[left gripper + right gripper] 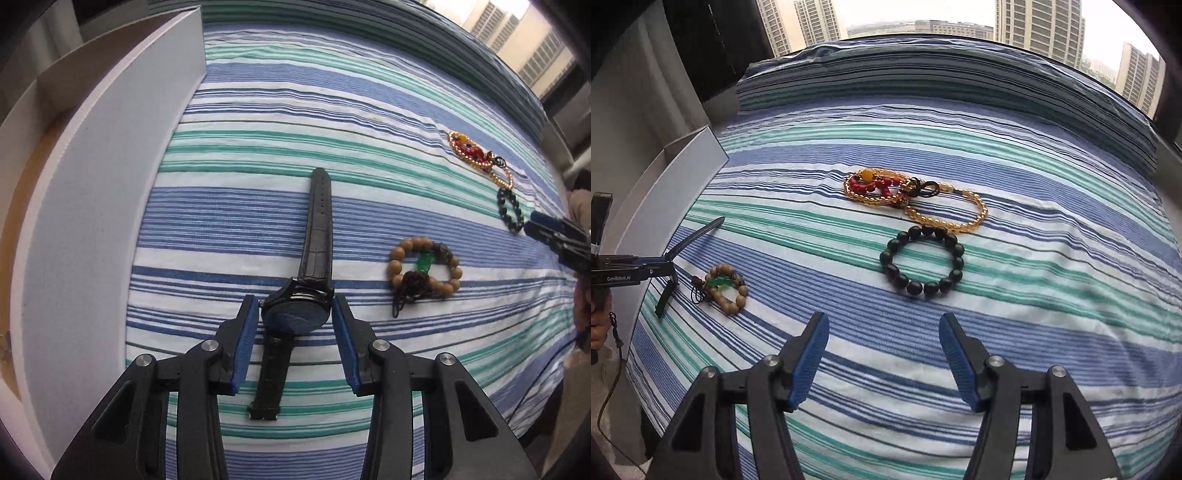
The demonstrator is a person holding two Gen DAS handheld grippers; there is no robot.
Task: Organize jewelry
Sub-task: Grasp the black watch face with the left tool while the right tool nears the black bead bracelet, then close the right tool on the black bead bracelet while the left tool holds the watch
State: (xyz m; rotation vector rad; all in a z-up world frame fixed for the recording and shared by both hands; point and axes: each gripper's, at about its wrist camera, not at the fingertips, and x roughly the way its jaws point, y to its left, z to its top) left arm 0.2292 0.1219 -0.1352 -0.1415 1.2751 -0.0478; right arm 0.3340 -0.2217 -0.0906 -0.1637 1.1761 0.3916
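**Jewelry on striped bed**

Left gripper (294, 314): clamped on black watch (295, 314), beside white box (103, 184). Right gripper (884, 332): released, empty, near black bead bracelet (922, 258). Wooden bead bracelet (424, 267), amber-and-red beads (912, 197): lying on bedspread (1034, 314).

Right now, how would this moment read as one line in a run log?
left gripper: shut on watch | right gripper: open, empty, near black bead bracelet | white box: left of watch
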